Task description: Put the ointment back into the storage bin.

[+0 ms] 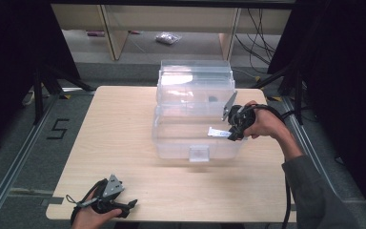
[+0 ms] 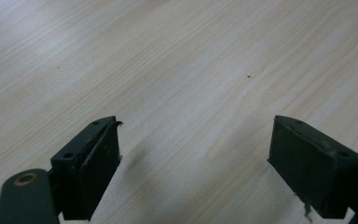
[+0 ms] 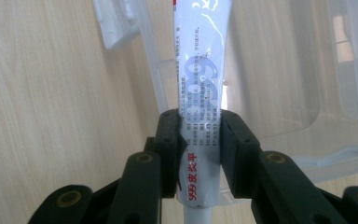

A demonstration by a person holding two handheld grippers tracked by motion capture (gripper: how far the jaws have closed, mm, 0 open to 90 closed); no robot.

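Where the worktop [image 1: 124, 143] meets its near edge, towards the near left corner, I have my left gripper [image 1: 132, 204] lying low in my left hand [image 1: 91, 217], its fingers [image 2: 98, 163] spread wide with only bare pale wood between them; they grip nothing, and I cannot tell whether they touch the surface.

Farther in, right of centre, stands the clear plastic box [image 1: 195, 138], its lid [image 1: 195, 78] thrown open and standing up towards the far edge. A latch tab sits in the middle of its near wall.

At the box's right side my right hand [image 1: 264, 121] holds the right gripper [image 1: 230, 136], and its fingers [image 3: 168, 140] are closed tight on a tube of ointment [image 3: 200, 107], one pad pressing each flat side. The tube is slim and white with blue numerals, small dense print and a red "999" line of characters down near its cap end. The fingers pinch it close to that cap end, and the rest runs straight out beyond them. From the high view the tube [image 1: 218, 132] lies roughly level, long axis across the worktop, its flat end pointing left over the box's open inside.
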